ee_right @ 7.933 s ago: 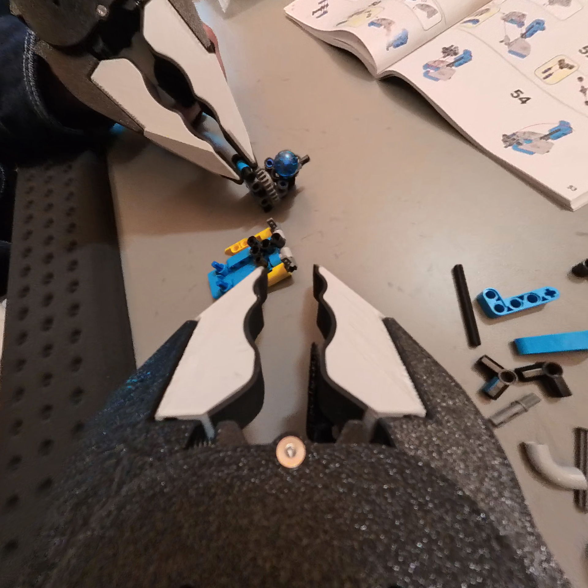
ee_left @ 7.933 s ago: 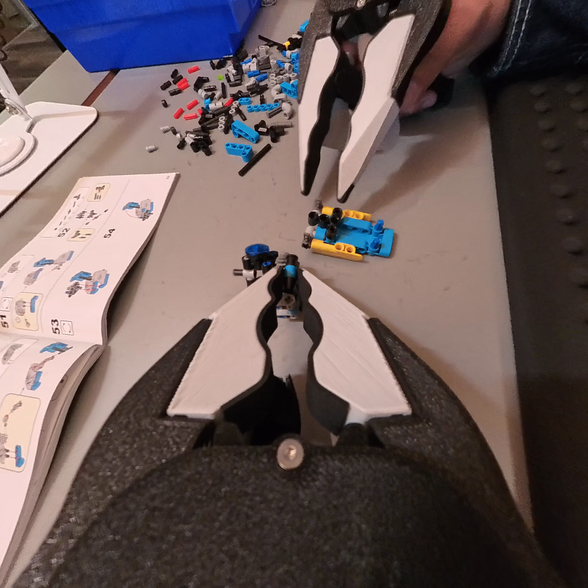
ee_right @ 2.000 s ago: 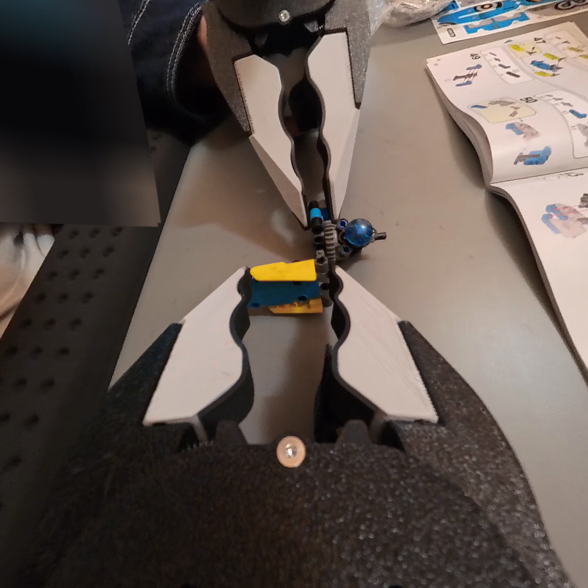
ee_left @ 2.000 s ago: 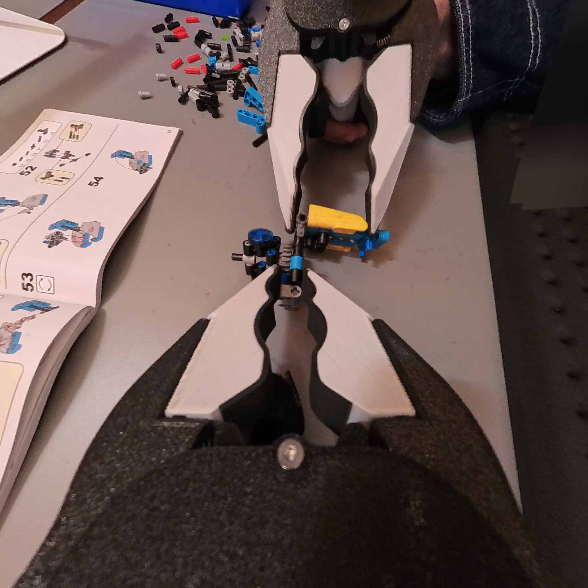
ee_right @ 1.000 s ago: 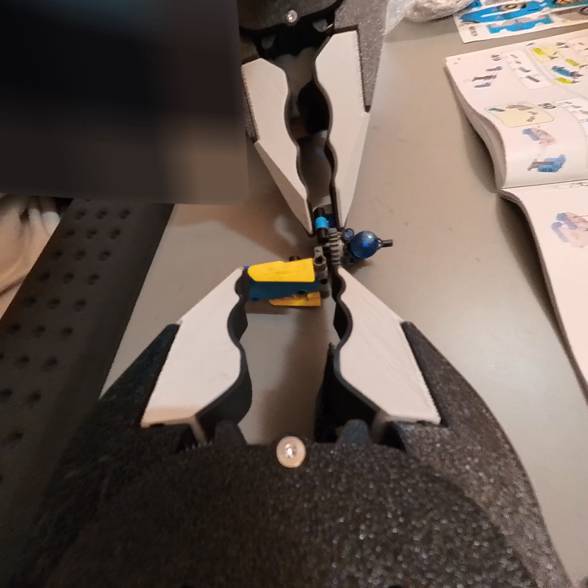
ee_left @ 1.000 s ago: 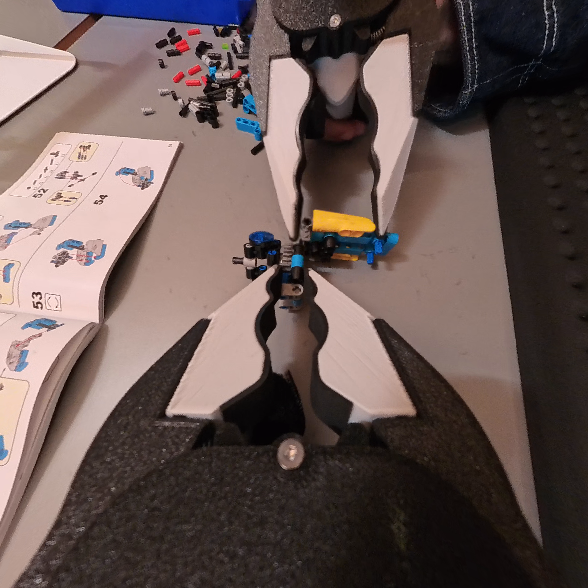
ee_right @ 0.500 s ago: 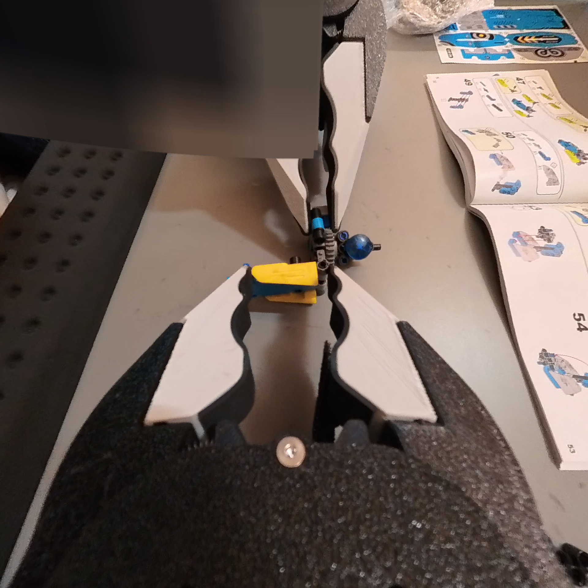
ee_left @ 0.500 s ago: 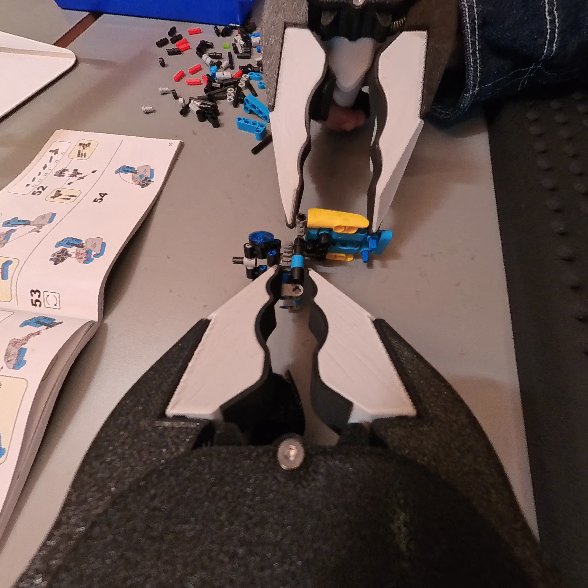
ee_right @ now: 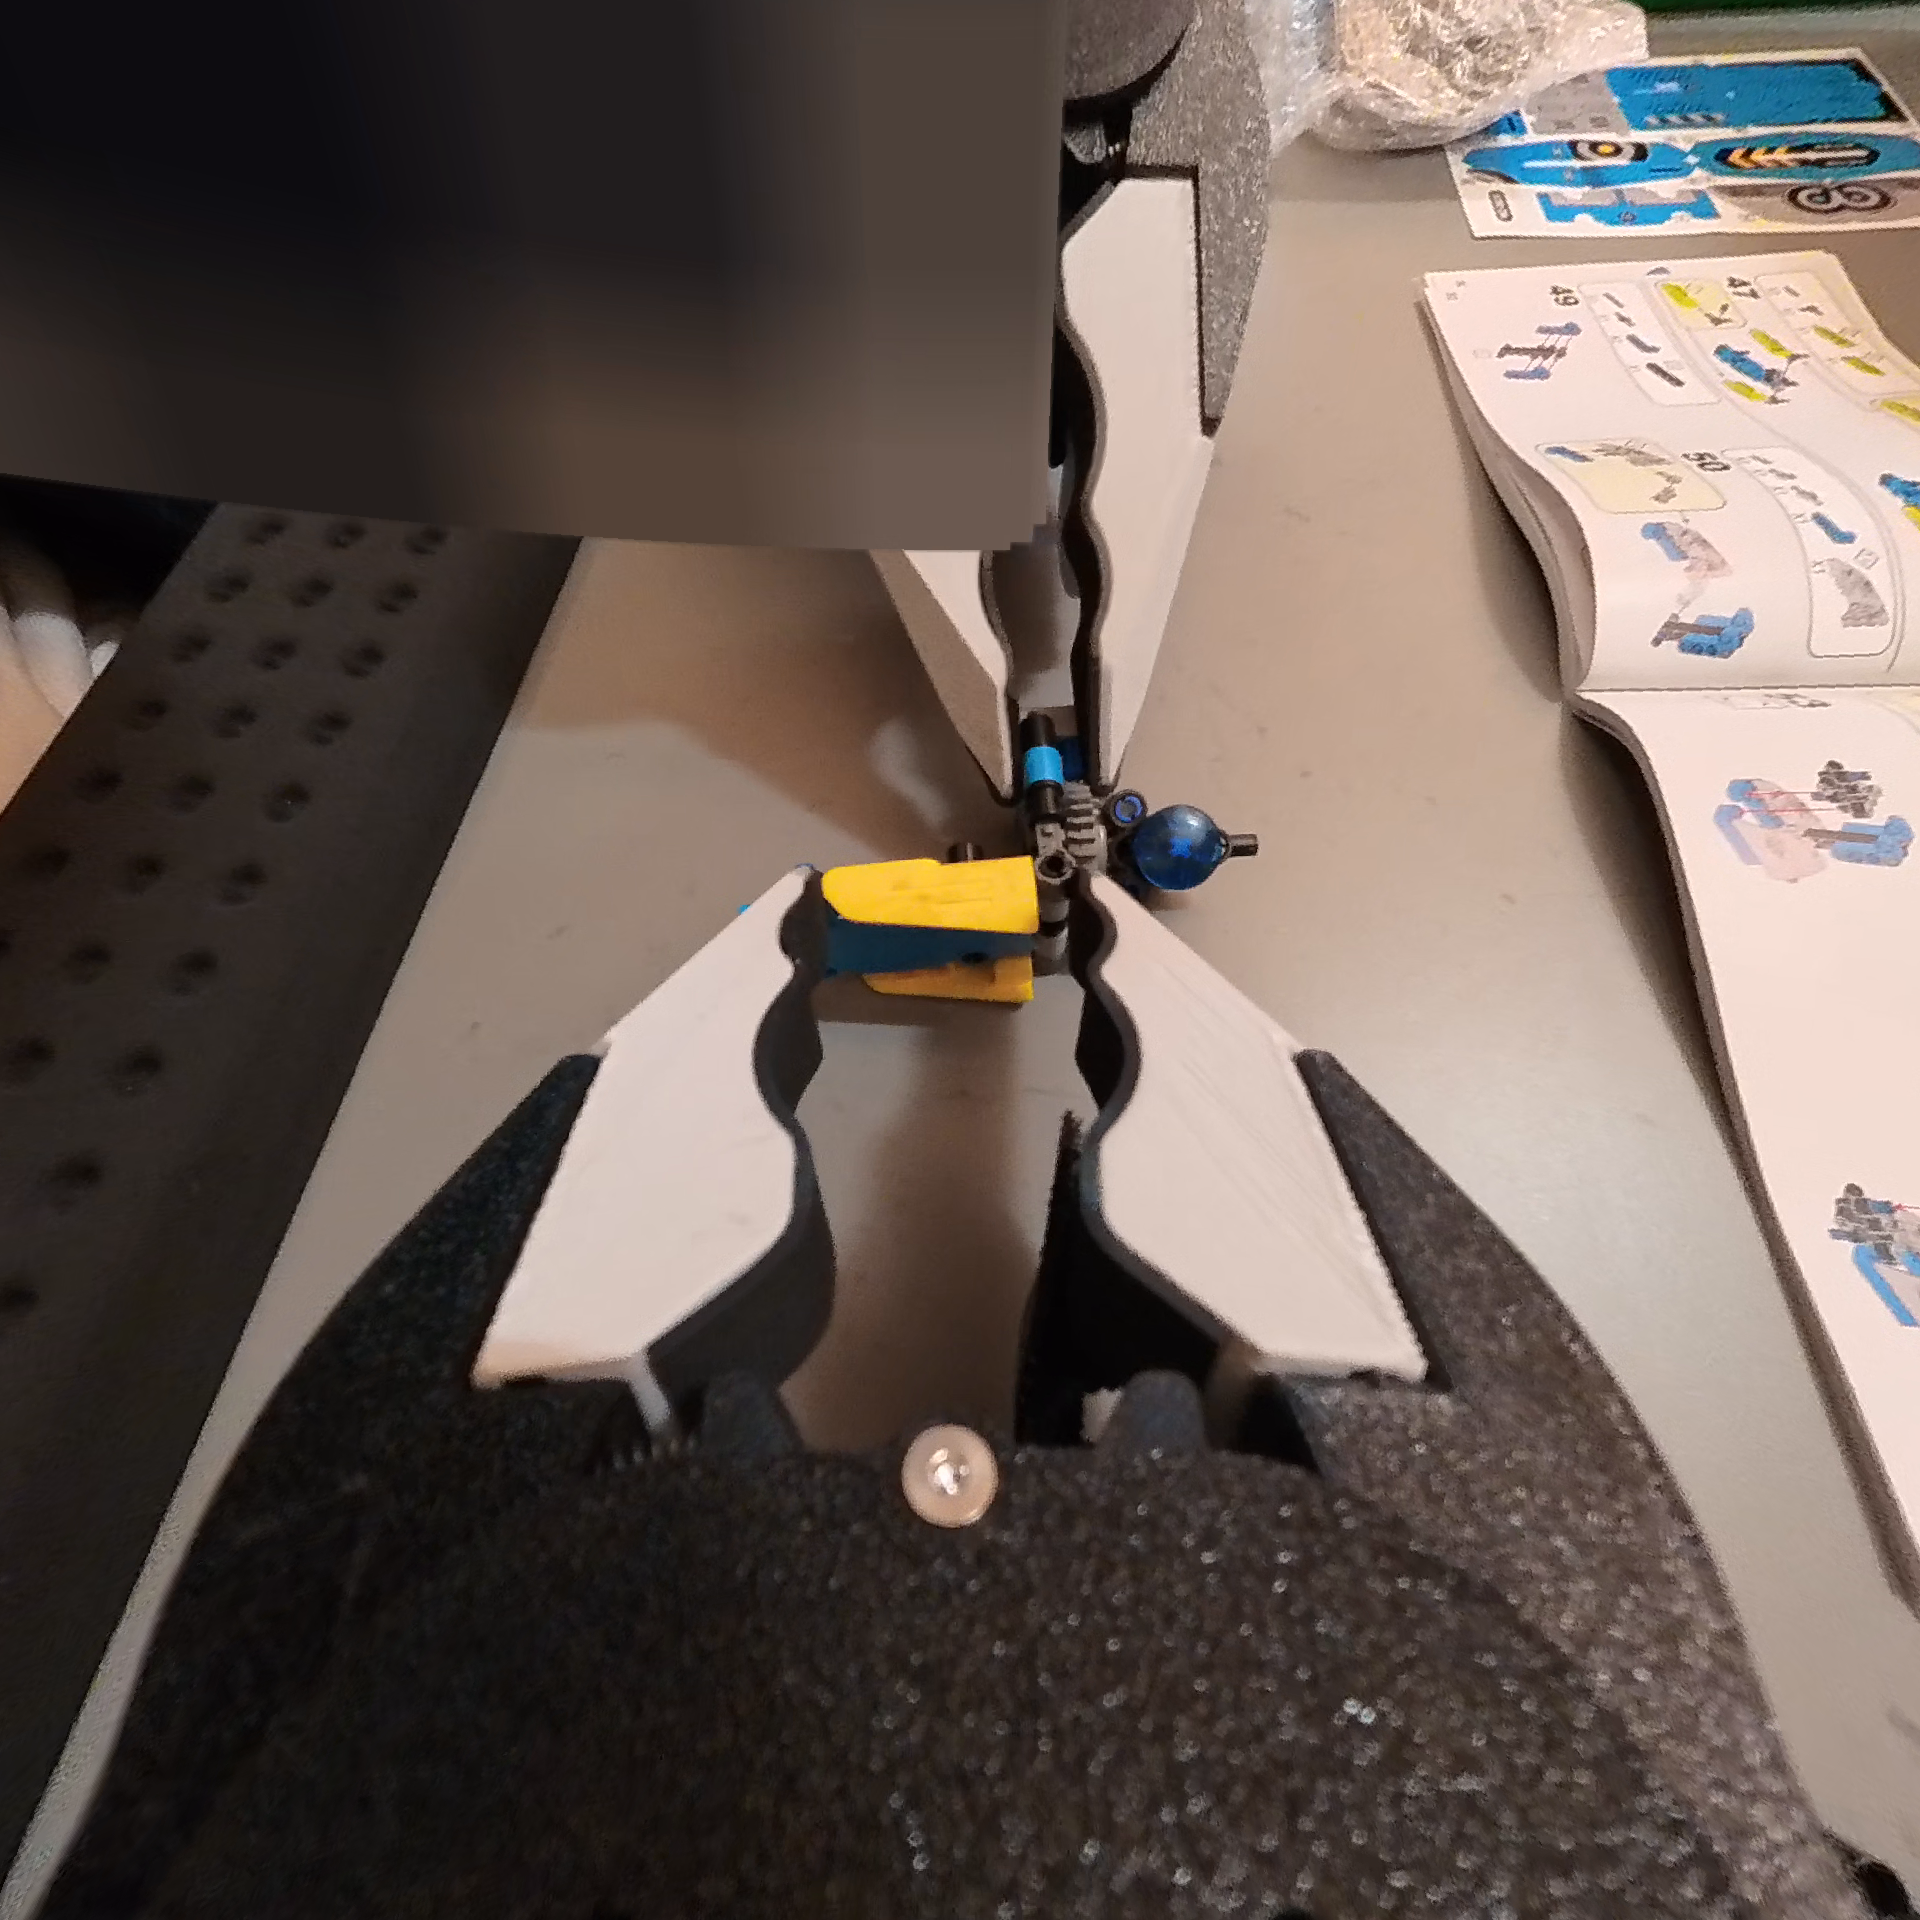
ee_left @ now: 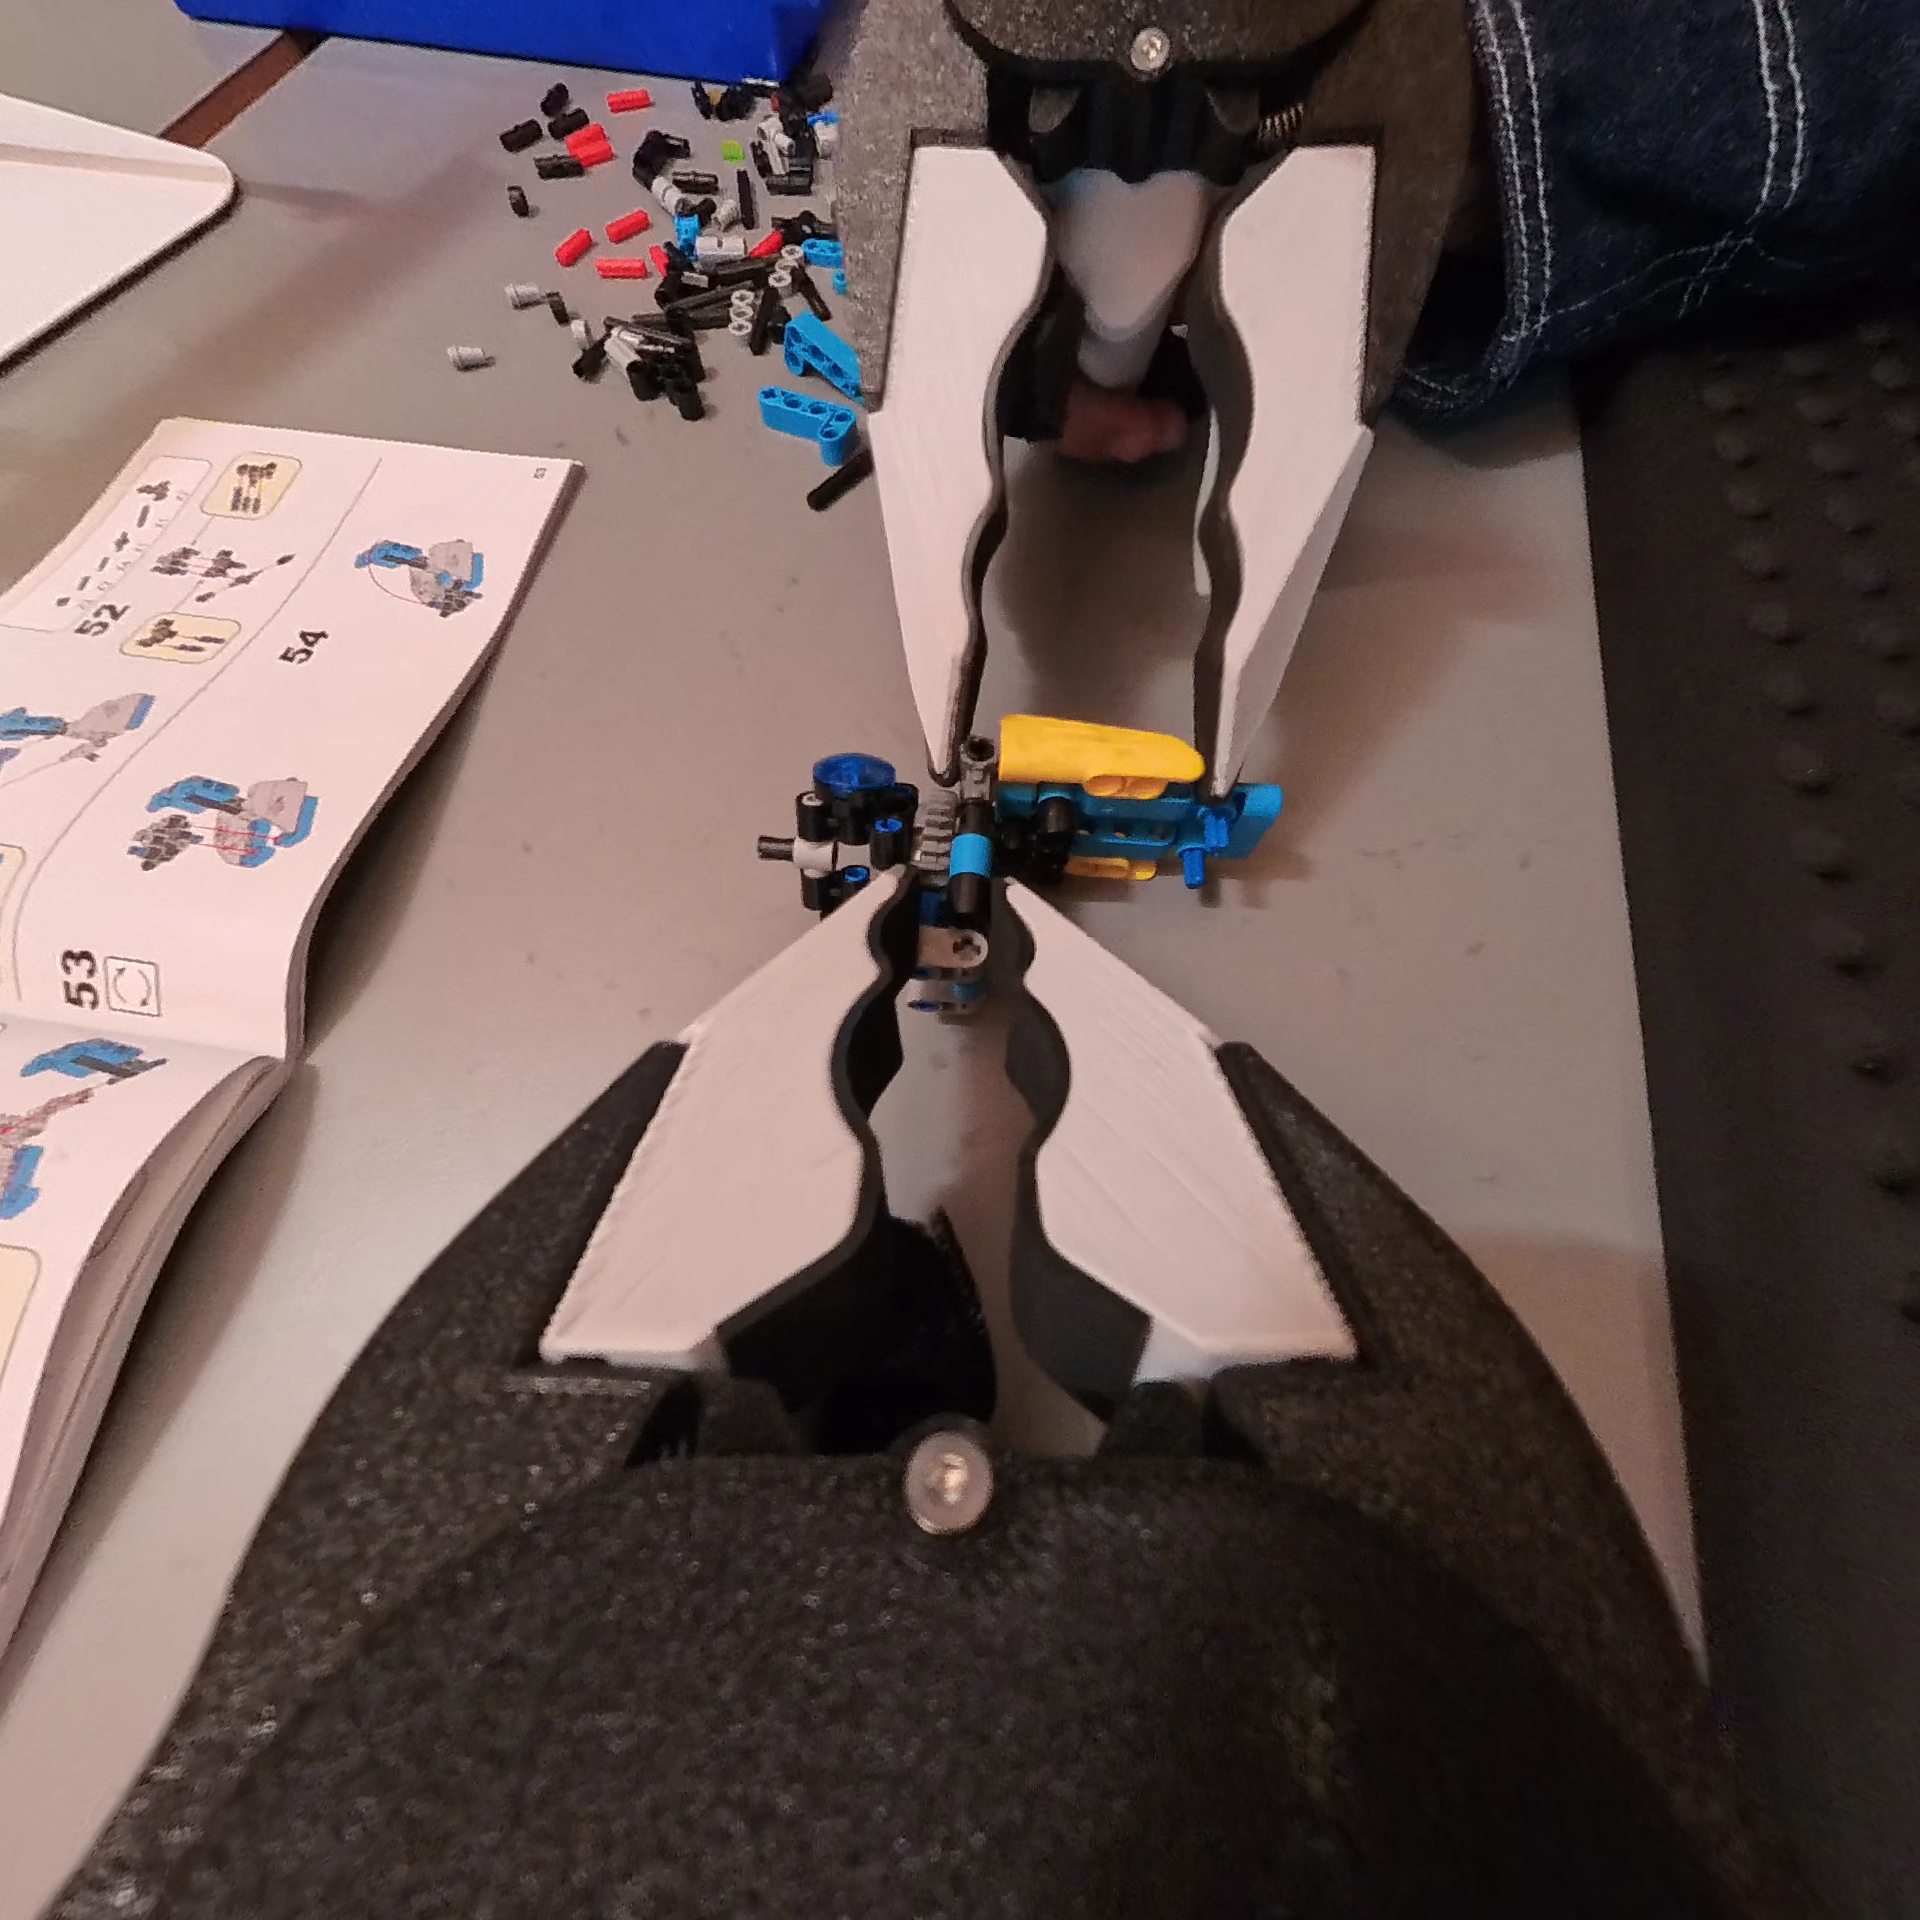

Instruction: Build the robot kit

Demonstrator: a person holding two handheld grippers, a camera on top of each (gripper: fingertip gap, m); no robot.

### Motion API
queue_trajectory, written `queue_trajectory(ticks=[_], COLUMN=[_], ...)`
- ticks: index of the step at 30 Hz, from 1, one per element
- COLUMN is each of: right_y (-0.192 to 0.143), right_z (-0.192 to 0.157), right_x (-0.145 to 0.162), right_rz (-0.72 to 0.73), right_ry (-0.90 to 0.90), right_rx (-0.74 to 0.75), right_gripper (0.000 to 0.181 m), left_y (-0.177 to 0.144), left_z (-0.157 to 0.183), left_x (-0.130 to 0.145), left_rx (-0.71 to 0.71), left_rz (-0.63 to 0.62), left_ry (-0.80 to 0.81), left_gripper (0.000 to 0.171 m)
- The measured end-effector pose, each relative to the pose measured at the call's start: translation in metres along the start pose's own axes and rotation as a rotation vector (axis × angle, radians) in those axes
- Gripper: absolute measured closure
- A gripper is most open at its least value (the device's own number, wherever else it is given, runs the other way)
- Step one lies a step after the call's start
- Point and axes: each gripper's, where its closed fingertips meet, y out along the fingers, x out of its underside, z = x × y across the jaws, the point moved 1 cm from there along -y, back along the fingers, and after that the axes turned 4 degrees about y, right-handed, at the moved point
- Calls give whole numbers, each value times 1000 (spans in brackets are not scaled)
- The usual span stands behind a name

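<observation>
Grey tabletop (ee_left: 644,665) spreads beneath two hand-held grippers that meet tip to tip near its dark, studded edge mat (ee_left: 1766,935). An open instruction booklet (ee_left: 208,748) lies flat to one side of the left gripper, its pages showing drawings of blue and grey models; the same booklet (ee_right: 1766,831) fills the far side of the right wrist view, with a blue sticker sheet (ee_right: 1683,145) and a crumpled clear bag (ee_right: 1475,52) beyond it. A blue bin (ee_left: 499,31) stands at the table's far end, and a heap of loose toy bricks (ee_left: 696,260), black, red, grey and blue, lies scattered in front of it. A denim sleeve (ee_left: 1683,187) shows behind the right gripper.

The left gripper (ee_left: 951,914) is clenched on a small black-and-blue brick assembly (ee_left: 883,831) with a grey gear and a round blue dome, pinching its upright blue-banded pin between the fingertips. The right gripper (ee_right: 940,899) grasps a yellow-and-blue brick block (ee_right: 925,925), one fingertip at each end. The block rests on the table and presses against the assembly's gear side, the two pieces touching between the opposed grippers.
</observation>
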Motion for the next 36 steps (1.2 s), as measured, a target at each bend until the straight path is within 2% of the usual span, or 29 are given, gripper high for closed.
queue_trajectory(ticks=[6,14,20,23,29,36], right_y=[1,0,0,-2,-4,-4], right_z=[-1,-2,0,4,4,4], right_x=[0,1,0,-1,-3,-2], right_rz=[-16,-18,-17,-7,-22,-22], right_ry=[3,-14,-30,-60,-142,-92], right_rx=[2,-27,-3,42,116,111], right_gripper=[135,135,135,126,134,135], left_y=[1,1,1,1,0,-1], left_z=[0,0,1,1,-3,-3], left_x=[-1,-1,-1,0,1,1], left_rx=[-32,19,-1,-5,-26,-40], left_rz=[-6,1,-1,-1,-2,-4], left_ry=[-1,34,54,54,43,52], left_gripper=[160,161,161,160,160,159])
